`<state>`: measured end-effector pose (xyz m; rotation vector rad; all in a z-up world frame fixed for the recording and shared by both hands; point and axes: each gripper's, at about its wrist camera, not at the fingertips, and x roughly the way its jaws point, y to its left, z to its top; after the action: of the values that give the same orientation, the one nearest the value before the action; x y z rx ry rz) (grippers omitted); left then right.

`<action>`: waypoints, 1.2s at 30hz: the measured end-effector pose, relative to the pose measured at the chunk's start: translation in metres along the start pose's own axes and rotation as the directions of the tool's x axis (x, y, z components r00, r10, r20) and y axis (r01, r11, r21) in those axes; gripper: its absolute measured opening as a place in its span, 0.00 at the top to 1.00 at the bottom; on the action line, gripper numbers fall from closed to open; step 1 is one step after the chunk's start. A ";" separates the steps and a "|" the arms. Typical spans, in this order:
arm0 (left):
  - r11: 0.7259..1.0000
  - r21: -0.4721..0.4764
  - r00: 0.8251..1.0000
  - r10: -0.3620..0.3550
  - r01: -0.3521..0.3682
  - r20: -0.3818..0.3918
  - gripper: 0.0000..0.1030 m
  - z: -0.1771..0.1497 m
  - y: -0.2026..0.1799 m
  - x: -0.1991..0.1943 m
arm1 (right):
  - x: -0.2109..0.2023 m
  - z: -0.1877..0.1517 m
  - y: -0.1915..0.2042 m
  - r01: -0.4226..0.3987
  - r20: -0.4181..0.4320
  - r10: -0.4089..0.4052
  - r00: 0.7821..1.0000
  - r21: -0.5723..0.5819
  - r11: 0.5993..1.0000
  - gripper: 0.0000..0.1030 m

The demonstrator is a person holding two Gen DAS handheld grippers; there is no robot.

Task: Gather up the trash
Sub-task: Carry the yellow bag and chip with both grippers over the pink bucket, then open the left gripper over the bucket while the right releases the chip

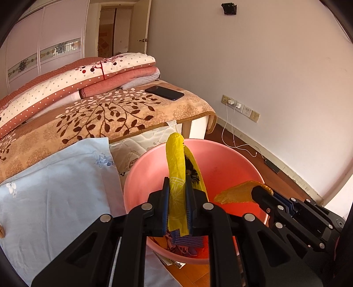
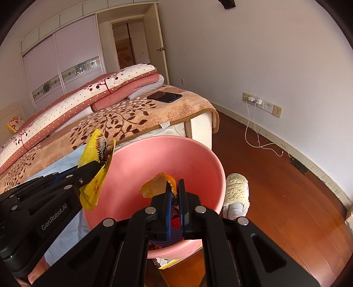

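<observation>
Left tool [image 1: 177, 194] is pinching a crumpled yellow plastic wrapper [image 1: 176, 167] above the round pink plastic basin [image 1: 233, 159]. Right tool [image 2: 174, 194] is clamped on a curled orange fruit peel [image 2: 157, 184], also held over the basin, which sits beside the bed [image 1: 110, 114].

Basin [image 1: 231, 159] bottom hidden behind gripper linkage at 6 o'clock; contents there unclear. Slipper [image 2: 237, 192] partly behind basin rim. Wall object [image 1: 229, 8] at 12 o'clock too small to identify.
</observation>
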<state>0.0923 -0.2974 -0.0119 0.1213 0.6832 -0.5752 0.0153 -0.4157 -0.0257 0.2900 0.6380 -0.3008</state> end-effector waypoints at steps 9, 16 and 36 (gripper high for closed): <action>1.000 0.003 0.999 -0.008 0.008 -0.043 0.88 0.000 0.001 0.019 | 0.015 -0.001 0.001 0.017 -0.021 -0.018 1.000 -0.014 1.000 0.95; 1.000 0.008 0.998 -0.007 0.007 -0.063 0.88 -0.001 0.001 0.028 | 0.025 0.001 0.001 0.026 -0.031 -0.027 0.999 -0.015 1.000 0.95; 1.000 0.003 0.995 0.001 -0.001 -0.104 0.88 0.000 0.000 0.039 | 0.038 0.000 -0.002 0.032 -0.057 -0.032 0.998 -0.009 0.999 0.95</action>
<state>0.1171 -0.3151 -0.0360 0.1554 0.7834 -0.5720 0.0436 -0.4248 -0.0494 0.2814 0.7011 -0.3215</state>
